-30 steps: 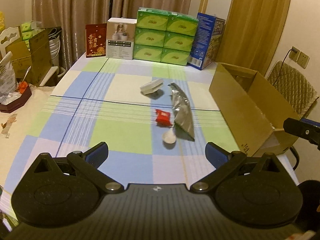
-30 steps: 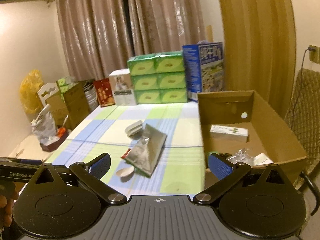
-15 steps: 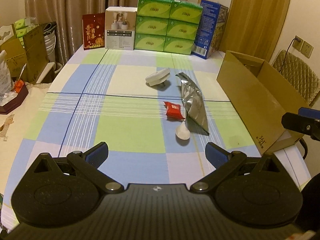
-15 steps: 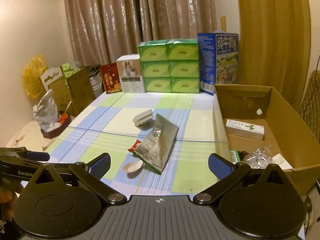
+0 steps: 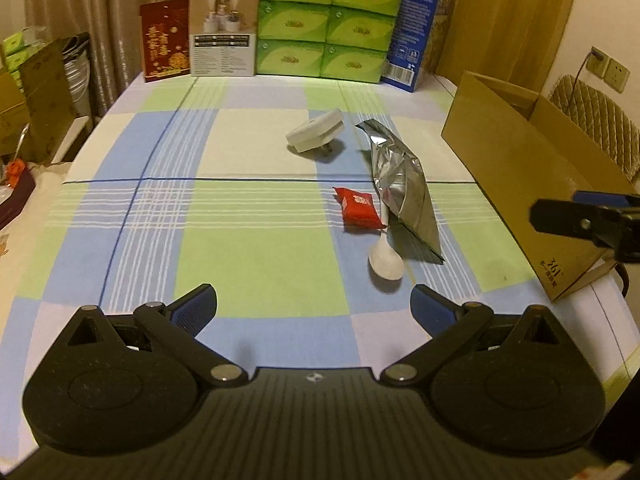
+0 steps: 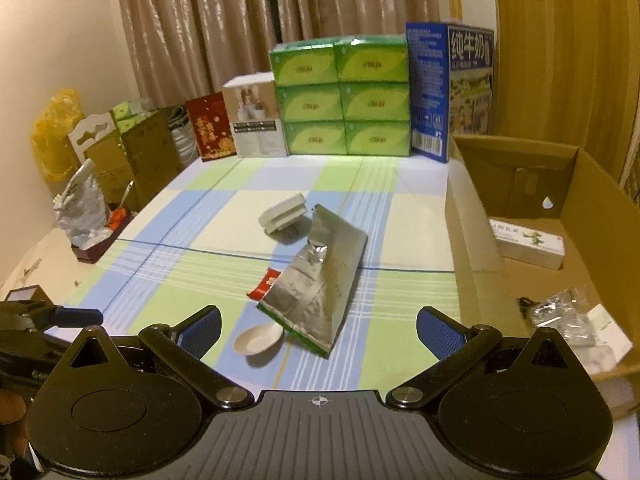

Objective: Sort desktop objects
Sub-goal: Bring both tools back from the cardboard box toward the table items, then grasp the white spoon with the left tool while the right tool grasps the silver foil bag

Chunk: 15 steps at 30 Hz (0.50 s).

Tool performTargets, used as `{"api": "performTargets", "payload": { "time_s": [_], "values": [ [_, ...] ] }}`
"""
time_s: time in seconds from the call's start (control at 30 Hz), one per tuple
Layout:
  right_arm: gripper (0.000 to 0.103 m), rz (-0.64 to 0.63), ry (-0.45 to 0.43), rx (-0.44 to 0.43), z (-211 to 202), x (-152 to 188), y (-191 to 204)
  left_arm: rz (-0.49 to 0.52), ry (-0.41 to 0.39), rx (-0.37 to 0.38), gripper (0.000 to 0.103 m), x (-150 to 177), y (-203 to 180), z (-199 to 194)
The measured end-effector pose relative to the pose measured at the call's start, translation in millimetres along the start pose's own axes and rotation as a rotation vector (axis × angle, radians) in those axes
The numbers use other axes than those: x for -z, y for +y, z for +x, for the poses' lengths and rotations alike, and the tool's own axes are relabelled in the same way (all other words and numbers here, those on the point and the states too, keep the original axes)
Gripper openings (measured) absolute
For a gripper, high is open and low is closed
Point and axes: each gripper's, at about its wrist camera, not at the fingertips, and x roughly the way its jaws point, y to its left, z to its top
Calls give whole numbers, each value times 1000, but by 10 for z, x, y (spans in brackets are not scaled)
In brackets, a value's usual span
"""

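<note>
On the checked tablecloth [image 5: 248,216] lie a white plug adapter [image 5: 316,134], a crumpled silver foil bag [image 5: 404,194], a small red packet [image 5: 358,210] and a white spoon [image 5: 385,262]. The same adapter [image 6: 283,213], foil bag [image 6: 320,284], red packet [image 6: 265,282] and spoon [image 6: 258,340] show in the right wrist view. My left gripper [image 5: 314,306] hovers open above the near table edge, nothing between its fingers. My right gripper [image 6: 318,326] is open too, just short of the spoon and bag. An open cardboard box [image 6: 576,216] stands on the right.
The cardboard box [image 5: 528,152] holds a white carton [image 6: 528,242] and clear wrappers [image 6: 560,308]. Stacked green tissue boxes [image 5: 326,26], a blue milk carton [image 6: 448,84], a white box [image 5: 222,30] and a red card [image 5: 166,40] line the far edge. Clutter sits left of the table.
Both grippers have moved forward toward the items on the cloth, which now look larger and nearer. Both stay open. Nothing on the table has shifted.
</note>
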Motion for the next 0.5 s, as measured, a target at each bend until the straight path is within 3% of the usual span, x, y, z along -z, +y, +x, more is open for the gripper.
{"api": "performTargets", "payload": {
  "time_s": [0.27, 0.5],
  "values": [
    [101, 45, 67, -29, 512, -110, -168, 104, 3, 63, 99, -78, -111, 386],
    [101, 69, 84, -26, 830, -211, -304, 155, 42, 152, 84, -91, -252, 724]
  ]
}}
